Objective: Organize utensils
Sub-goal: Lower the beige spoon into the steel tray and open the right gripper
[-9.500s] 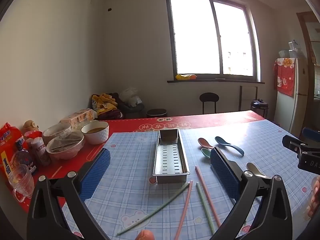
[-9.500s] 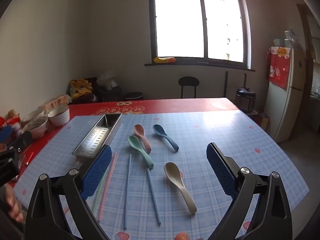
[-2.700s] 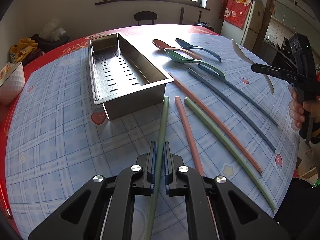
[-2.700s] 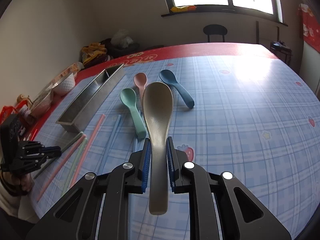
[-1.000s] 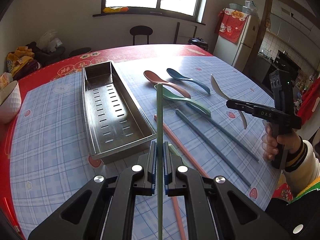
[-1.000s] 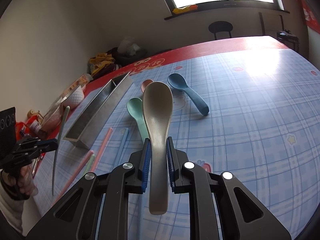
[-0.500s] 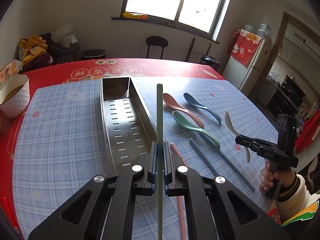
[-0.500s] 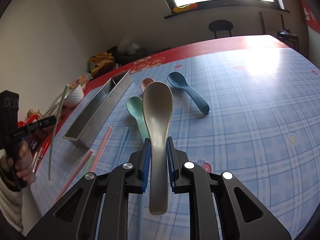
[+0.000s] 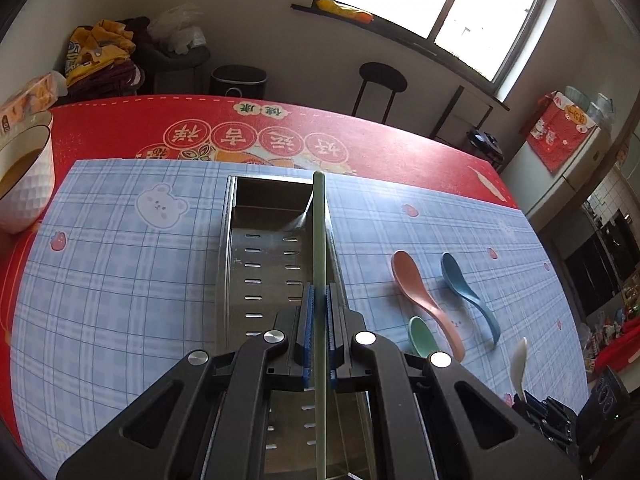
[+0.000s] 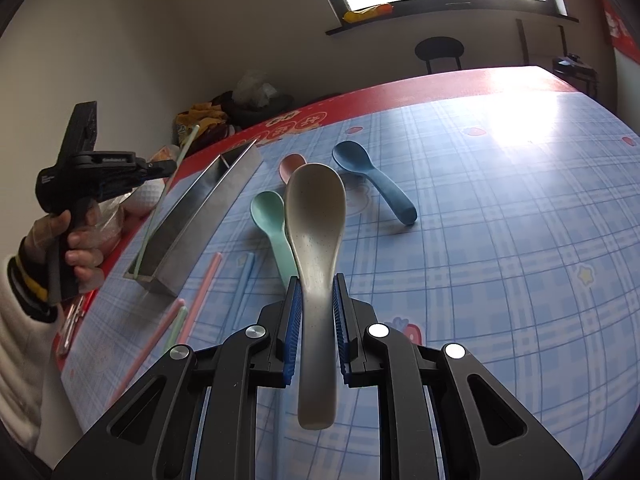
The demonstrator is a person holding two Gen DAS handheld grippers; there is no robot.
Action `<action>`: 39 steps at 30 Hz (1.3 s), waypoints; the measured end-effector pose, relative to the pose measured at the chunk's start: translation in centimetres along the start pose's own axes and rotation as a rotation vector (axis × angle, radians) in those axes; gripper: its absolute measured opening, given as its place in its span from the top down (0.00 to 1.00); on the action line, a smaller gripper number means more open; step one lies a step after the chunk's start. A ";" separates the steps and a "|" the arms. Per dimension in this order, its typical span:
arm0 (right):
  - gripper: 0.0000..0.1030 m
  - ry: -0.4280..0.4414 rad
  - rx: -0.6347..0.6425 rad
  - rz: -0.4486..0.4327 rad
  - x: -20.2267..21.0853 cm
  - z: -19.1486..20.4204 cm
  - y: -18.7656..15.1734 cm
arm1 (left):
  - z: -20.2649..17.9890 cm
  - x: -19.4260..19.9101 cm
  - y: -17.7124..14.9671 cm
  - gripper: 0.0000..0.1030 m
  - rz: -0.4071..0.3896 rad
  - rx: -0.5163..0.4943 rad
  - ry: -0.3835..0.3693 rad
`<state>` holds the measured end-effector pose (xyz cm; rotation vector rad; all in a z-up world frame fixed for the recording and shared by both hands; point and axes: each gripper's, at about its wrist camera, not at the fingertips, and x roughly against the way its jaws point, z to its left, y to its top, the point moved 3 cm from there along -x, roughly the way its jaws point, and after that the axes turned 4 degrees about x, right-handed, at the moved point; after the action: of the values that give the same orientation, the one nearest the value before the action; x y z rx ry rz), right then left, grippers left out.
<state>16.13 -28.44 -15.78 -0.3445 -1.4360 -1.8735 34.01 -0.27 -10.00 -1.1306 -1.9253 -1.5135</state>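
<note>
Your left tool [image 9: 318, 308] is clamped tight on the green chopstick [image 9: 319, 240], the blue pads pressing it from both sides with almost no gap. The stick runs forward past the fingers and hangs above the steel tray [image 9: 240, 264], lined up along the tray's right-hand wall; in the right wrist view its lower end [image 10: 138, 268] dips at the tray's near corner, though you cannot tell whether it touches the metal.

Your right tool [image 10: 316, 312] is closed on the handle of the beige spoon [image 10: 316, 208], the jaws only a spoon-handle's width apart. The bowl of the spoon points forward and is held clear of the counter [image 10: 500, 240].

On the counter's blue checked mat lie the pink spoon [image 9: 420, 292], the dark blue spoon [image 9: 468, 296] and the teal spoon [image 9: 420, 336], all just to the right of the tray. Nearer you, beside the tray's near end, rest a pink chopstick [image 10: 204, 284], a pale blue chopstick [image 10: 244, 280], and another pink and green pair [image 10: 176, 320] side by side.
</note>
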 end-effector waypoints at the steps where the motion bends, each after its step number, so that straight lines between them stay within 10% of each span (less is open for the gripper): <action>1: 0.84 0.000 -0.001 0.001 0.0 0.0 0.0 | 0.0 -0.7 0.0 0.94 0.011 -0.001 0.012; 20: 0.84 -0.006 -0.006 0.007 -0.3 -0.2 0.0 | -0.7 -3.2 -0.9 0.92 0.078 -0.065 0.064; 39: 0.84 0.004 0.070 0.076 -1.3 2.5 2.7 | 3.9 7.7 -9.0 0.33 -0.176 -0.208 0.209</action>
<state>18.31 -25.92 -13.82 -0.3562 -1.4619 -1.7576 22.91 5.27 -10.63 -0.8607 -1.7965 -1.8821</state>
